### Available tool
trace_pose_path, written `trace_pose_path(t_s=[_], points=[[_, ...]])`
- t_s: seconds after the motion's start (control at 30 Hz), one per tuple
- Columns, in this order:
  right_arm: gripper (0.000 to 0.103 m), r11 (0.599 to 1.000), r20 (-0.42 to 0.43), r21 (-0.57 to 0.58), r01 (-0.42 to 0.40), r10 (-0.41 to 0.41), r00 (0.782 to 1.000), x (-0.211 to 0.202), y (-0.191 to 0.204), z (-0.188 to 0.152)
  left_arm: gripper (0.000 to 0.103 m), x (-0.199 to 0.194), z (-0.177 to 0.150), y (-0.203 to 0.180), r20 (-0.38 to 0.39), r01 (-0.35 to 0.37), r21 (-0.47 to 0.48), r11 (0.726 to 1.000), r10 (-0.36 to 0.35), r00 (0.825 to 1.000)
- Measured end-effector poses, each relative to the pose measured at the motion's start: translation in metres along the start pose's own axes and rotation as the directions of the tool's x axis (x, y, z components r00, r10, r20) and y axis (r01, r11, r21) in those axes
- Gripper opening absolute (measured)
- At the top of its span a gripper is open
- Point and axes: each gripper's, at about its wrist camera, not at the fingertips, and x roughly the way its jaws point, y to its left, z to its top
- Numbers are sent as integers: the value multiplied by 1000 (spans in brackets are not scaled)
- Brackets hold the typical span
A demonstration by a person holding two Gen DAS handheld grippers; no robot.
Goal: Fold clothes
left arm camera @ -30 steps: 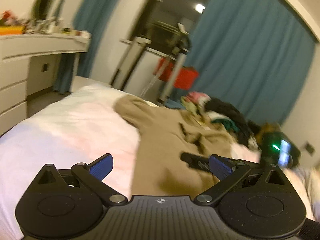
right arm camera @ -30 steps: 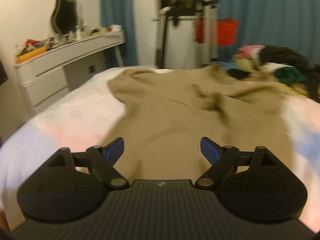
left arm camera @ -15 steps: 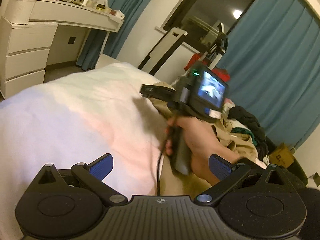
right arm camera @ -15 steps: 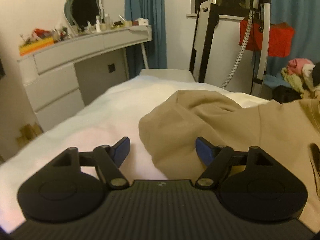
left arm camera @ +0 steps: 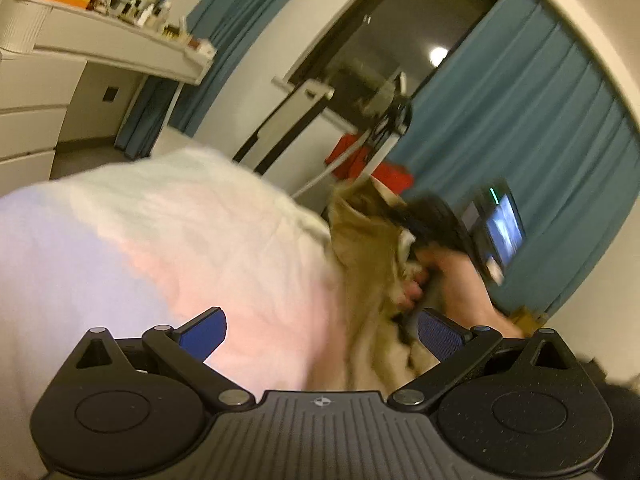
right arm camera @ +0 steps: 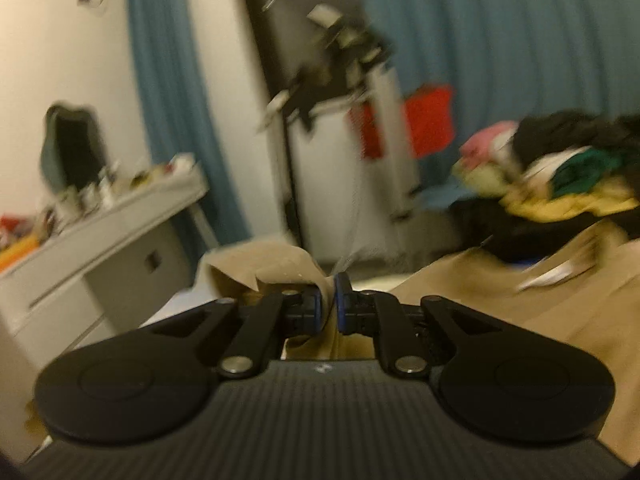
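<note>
Right wrist view, fingers (right arm camera: 330, 305) just pinched shut on tan garment (right arm camera: 280, 262) edge, left fingers (left arm camera: 320, 332) wide.

Left gripper (left arm camera: 320, 332) wide open, nothing between its blue pads. Right gripper (right arm camera: 329, 304) just closed, pads pinching tan garment (right arm camera: 280, 260).

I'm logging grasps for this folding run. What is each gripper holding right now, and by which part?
The right gripper is shut on the tan garment, pinching a lifted fold at its edge, likely a sleeve end. The left gripper is open and holds nothing.
</note>
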Motion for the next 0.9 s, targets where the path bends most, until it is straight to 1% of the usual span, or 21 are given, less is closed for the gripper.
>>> trace_pose_path(t_s=[0.03, 0.1, 0.13, 0.2, 0.3, 0.33, 0.4, 0.5, 0.53, 0.57, 0.6, 0.67, 0.73, 0.8, 0.9], points=[[10, 999, 19, 13, 29, -29, 999, -3, -18, 4, 103, -5, 2, -1, 26, 7, -3, 1000, -7, 1000], [10, 995, 51, 45, 91, -94, 994, -10, -55, 7, 103, -19, 7, -2, 111, 7, -12, 1000, -6, 994], [10, 990, 53, 73, 118, -122, 991, -10, -74, 5, 103, -23, 9, -2, 141, 4, -14, 1000, -2, 990], [10, 978, 26, 126, 166, -170, 985, -4, -110, -4, 103, -29, 14, -3, 185, -20, -21, 1000, 23, 983], [11, 961, -36, 138, 238, -235, 971, 10, -148, -29, 103, -22, 14, -4, 162, -42, -37, 998, 48, 986], [11, 959, -52, 143, 246, -241, 969, 13, -157, -37, 103, -18, 12, -6, 136, -43, -33, 999, 48, 990], [13, 956, -75, 168, 239, -229, 971, 18, -171, -50, 103, -8, 9, -15, 103, -49, -1, 999, 49, 994], [17, 960, -76, 204, 192, -180, 981, 17, -179, -59, 103, 2, 2, -31, 75, -32, 53, 998, 28, 997], [26, 964, -95, 196, 179, -163, 982, 16, -179, -58, 103, 5, 0, -37, 68, -23, 71, 997, 18, 998], [37, 969, -112, 181, 167, -148, 983, 18, -176, -55, 103, 7, -2, -42, 61, -13, 90, 996, 8, 998], [43, 975, -111, 159, 154, -137, 984, 16, -171, -50, 103, 7, -5, -48, 59, -1, 108, 994, -6, 998], [72, 987, -82, 109, 121, -112, 990, 0, -157, -41, 103, 1, -9, -59, 82, 41, 145, 989, -53, 995], [81, 993, -37, 83, 79, -76, 996, -22, -146, -34, 103, -3, -9, -69, 102, 81, 179, 981, -101, 990], [81, 996, -20, 78, 37, -35, 999, -48, -136, -24, 103, -12, -10, -79, 121, 102, 206, 973, -128, 984], [81, 997, -9, 76, -4, 4, 1000, -96, -121, -13, 103, -22, -13, -88, 122, 118, 245, 962, -152, 981]])
